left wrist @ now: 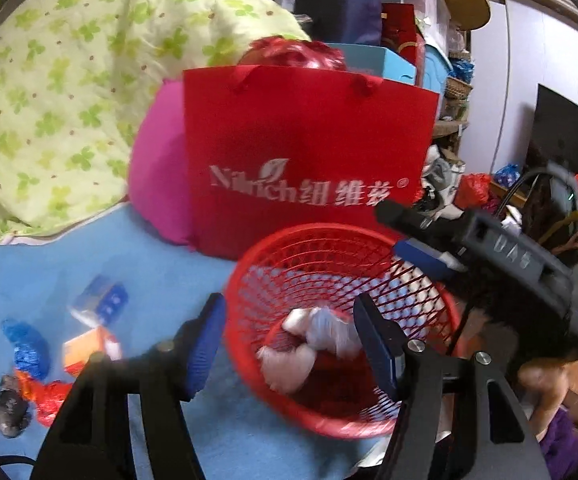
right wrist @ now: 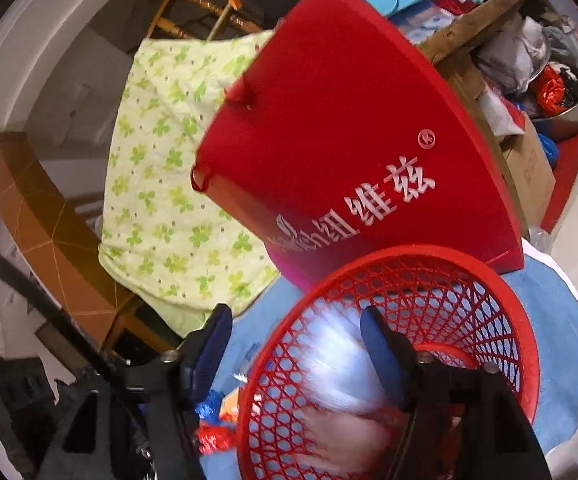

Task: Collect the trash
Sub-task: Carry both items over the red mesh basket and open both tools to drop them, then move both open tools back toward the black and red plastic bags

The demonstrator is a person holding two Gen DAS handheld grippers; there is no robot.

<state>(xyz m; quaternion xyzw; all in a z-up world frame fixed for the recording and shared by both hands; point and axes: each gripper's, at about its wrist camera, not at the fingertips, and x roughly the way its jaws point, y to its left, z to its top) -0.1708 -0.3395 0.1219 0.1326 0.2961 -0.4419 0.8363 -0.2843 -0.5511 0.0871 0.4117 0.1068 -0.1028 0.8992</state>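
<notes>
A red mesh basket [left wrist: 417, 280] stands on the blue sheet, with crumpled white trash [left wrist: 317, 336] lying inside. My left gripper [left wrist: 289, 340] is open and empty, straddling the basket's near-left rim. My right gripper [right wrist: 295, 344] is open over the same basket [right wrist: 469, 280]; a blurred white piece [right wrist: 337, 368] shows between its fingers, falling or lying inside. In the left wrist view the right gripper's body [left wrist: 509, 248] hangs over the basket's right rim. Loose trash lies left: a blue-white box [left wrist: 99, 304], an orange box [left wrist: 85, 348], a blue wrapper [left wrist: 27, 348], a red wrapper [left wrist: 49, 396], a dark lump [left wrist: 7, 406].
A red paper bag [left wrist: 309, 152] with white lettering stands right behind the basket, a pink cushion [left wrist: 157, 176] beside it. A green clover-print quilt [left wrist: 69, 80] lies at the back left. Clutter of boxes and bags fills the right side. The bed's blue sheet [left wrist: 161, 276] ends near the basket.
</notes>
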